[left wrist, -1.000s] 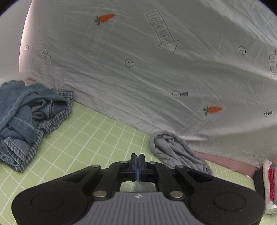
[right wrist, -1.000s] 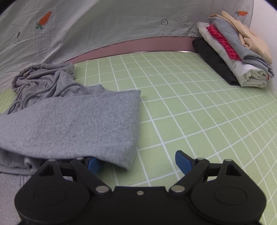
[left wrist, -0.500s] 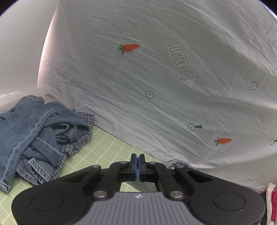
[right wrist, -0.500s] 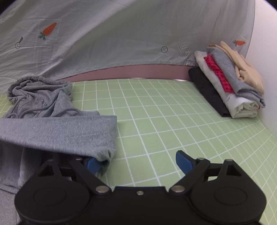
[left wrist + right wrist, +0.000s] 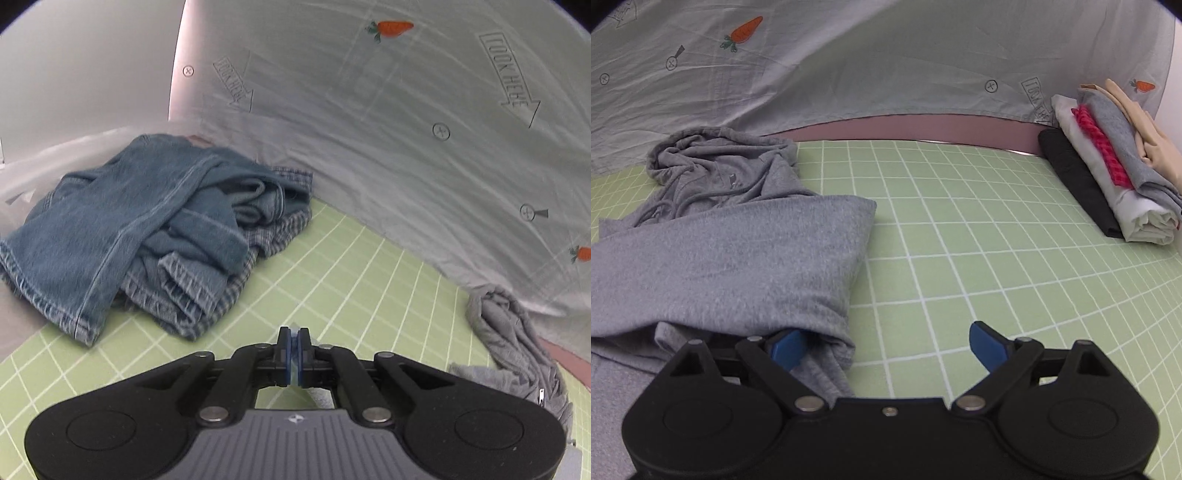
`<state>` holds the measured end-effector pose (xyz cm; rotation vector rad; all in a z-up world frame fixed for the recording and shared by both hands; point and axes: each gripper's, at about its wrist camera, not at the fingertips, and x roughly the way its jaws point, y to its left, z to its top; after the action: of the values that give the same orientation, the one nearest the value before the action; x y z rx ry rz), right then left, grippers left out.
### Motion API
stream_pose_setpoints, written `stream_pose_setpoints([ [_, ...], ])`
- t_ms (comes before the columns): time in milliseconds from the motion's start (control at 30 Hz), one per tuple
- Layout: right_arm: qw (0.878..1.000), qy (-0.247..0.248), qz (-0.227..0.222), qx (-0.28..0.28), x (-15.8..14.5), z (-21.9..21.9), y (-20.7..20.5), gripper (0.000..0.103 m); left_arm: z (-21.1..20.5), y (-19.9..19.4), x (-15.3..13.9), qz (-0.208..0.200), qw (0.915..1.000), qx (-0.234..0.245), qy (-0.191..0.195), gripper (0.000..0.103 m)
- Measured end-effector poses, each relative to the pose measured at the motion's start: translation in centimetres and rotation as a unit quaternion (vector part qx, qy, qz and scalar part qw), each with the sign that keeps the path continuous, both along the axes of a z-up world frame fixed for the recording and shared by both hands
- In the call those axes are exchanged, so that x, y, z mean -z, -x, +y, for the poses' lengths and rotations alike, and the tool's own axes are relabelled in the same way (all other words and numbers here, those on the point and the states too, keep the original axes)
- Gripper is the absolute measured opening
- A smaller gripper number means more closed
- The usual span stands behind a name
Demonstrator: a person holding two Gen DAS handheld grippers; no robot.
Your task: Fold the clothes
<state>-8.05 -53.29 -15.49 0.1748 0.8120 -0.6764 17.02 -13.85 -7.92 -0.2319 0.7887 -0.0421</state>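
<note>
A grey hoodie (image 5: 731, 243) lies on the green grid mat (image 5: 960, 236), one sleeve folded across its body, hood toward the back. My right gripper (image 5: 886, 341) is open just above the mat; its left fingertip (image 5: 786, 345) sits at the sleeve's cuff edge, the right one over bare mat. In the left wrist view the hoodie's hood (image 5: 513, 332) shows at the right. My left gripper (image 5: 294, 350) is shut; a bit of grey fabric shows under its jaws, but I cannot tell whether it is pinched.
A heap of blue jeans and a checked shirt (image 5: 155, 232) lies at the left of the mat. A stack of folded clothes (image 5: 1115, 162) stands at the back right. A printed white sheet (image 5: 406, 129) hangs behind the mat.
The left gripper has swung left, bringing the jeans heap toward the middle of its view. The right gripper has shifted and the sleeve end now lies further right over the mat.
</note>
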Motion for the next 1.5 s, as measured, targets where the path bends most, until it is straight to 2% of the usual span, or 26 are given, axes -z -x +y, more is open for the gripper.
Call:
stream_pose_setpoints([
  [67,1.000,0.001,-0.003,-0.010,-0.2,0.5,-0.3,0.094,-0.4,0.5,1.1,0.023,0.9997,0.003,0.000,0.006],
  [133,1.000,-0.006,-0.008,-0.015,-0.4,0.8,-0.6,0.094,-0.7,1.0,2.1,0.044,0.9990,0.003,0.005,0.022],
  [200,1.000,-0.013,-0.014,-0.018,-0.8,1.2,-0.7,0.094,-1.1,1.4,3.1,0.064,0.9979,0.005,0.008,0.031],
  [333,0.999,-0.025,-0.030,-0.020,-1.4,2.3,-0.7,0.094,-2.7,1.6,4.5,0.094,0.9944,0.041,-0.026,0.044],
  [400,0.999,-0.031,-0.034,-0.021,-1.4,3.0,-0.7,0.094,-3.4,1.6,5.1,0.105,0.9922,0.056,-0.038,0.048],
  [467,0.998,-0.035,-0.038,-0.025,-1.4,3.7,-0.8,0.094,-3.9,1.5,5.6,0.113,0.9899,0.072,-0.046,0.050],
  [633,0.998,-0.037,-0.043,-0.042,-1.3,5.3,-1.5,0.094,-5.4,1.7,6.0,0.104,0.9846,0.100,-0.099,0.053],
  [1067,0.996,-0.044,-0.051,-0.066,-1.5,5.2,-2.2,0.094,-6.0,1.6,6.3,0.103,0.9855,0.083,-0.106,0.063],
  [1200,0.995,-0.050,-0.055,-0.074,-1.5,5.5,-2.2,0.094,-5.9,1.5,6.4,0.107,0.9858,0.070,-0.108,0.071],
  [1500,0.989,-0.008,-0.038,-0.144,-1.5,8.2,-3.5,0.095,-5.7,1.5,6.6,0.107,0.9857,0.069,-0.111,0.076],
])
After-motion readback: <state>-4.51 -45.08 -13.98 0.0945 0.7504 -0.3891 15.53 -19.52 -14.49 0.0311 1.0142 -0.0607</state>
